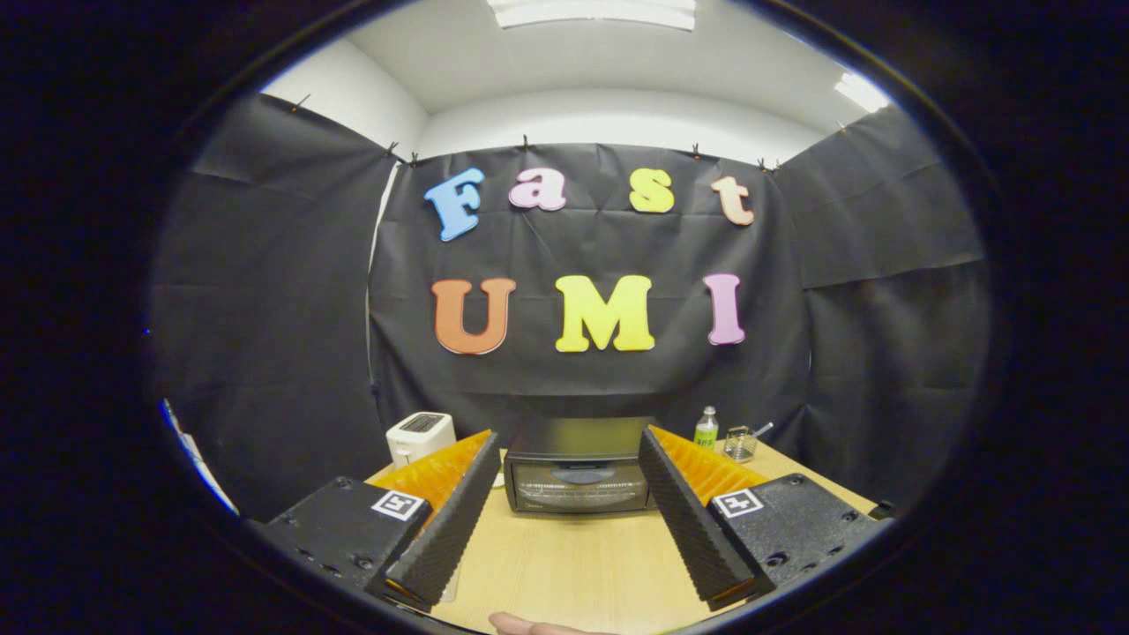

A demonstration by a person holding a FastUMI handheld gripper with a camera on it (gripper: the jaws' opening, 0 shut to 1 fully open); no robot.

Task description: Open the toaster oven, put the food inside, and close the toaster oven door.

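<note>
Your claw (569, 516) stands wide open with nothing between its fingers, held above the near part of the table (573, 573). The toaster oven (578, 472) sits straight ahead, beyond the fingertips and framed in the gap between them, toward the far side of the table close to the booth's black cloth wall (265, 353). Its front faces you squarely, and its long axis runs left to right across your line of sight, parallel to the table's far edge. It is a low, dark, boxy appliance with a flat top; the glass door on its front is shut and upright, and the glass shows pale reflections, so you cannot see inside it. To the left of the oven, partly behind your left finger, stands a white pop-up toaster (420, 436) with its slots facing up. To the right of the oven, past your right finger, a small clear bottle with a green label (706, 429) stands upright, and just beside it is a small glass jar (741, 444) with a utensil handle sticking out at a tilt. A fingertip (520, 625) of a person's hand shows at the near edge of the table, below the claw.
</note>
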